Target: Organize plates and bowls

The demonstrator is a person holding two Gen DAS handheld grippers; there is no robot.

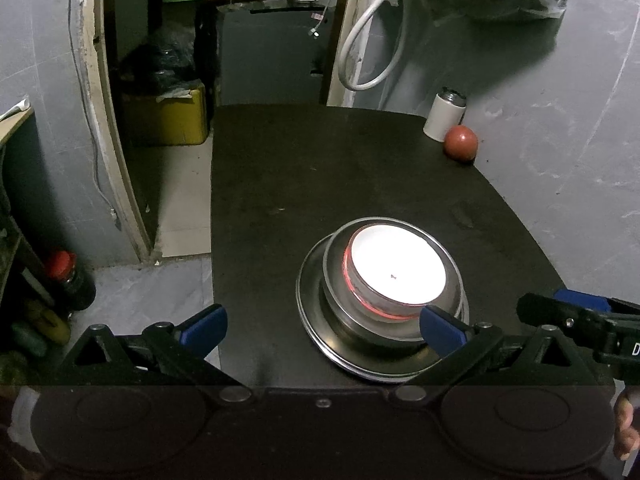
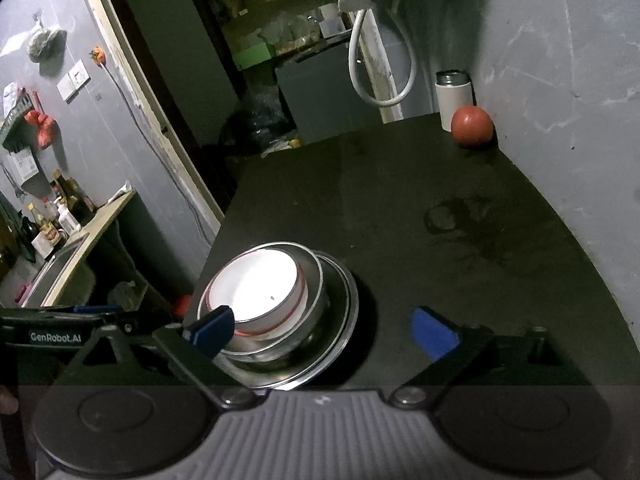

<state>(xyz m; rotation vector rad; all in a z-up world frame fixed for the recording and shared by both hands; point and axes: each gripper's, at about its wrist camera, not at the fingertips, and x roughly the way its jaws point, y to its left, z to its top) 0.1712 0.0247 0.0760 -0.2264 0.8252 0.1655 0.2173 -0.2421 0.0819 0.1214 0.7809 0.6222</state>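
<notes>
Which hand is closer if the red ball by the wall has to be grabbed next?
Probably the right. The red ball sits at the far right corner beside the white can, on the right tool's side. Both tools are open and empty; the left tool is nearer the table's left edge.

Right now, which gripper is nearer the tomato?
Right. The tomato sits at the table's far right corner by the wall. The right gripper hovers right of the stacked bowls, on the tomato's side; the left gripper is farther left. Both are well short.

The tabletop (image 2: 400, 200) lies bare across its middle — free passage. A stacked dish pile (image 2: 276, 312) blocks the near left edge; a white canister (image 2: 454, 100) and red ball (image 2: 472, 126) crowd the far right corner.
</notes>
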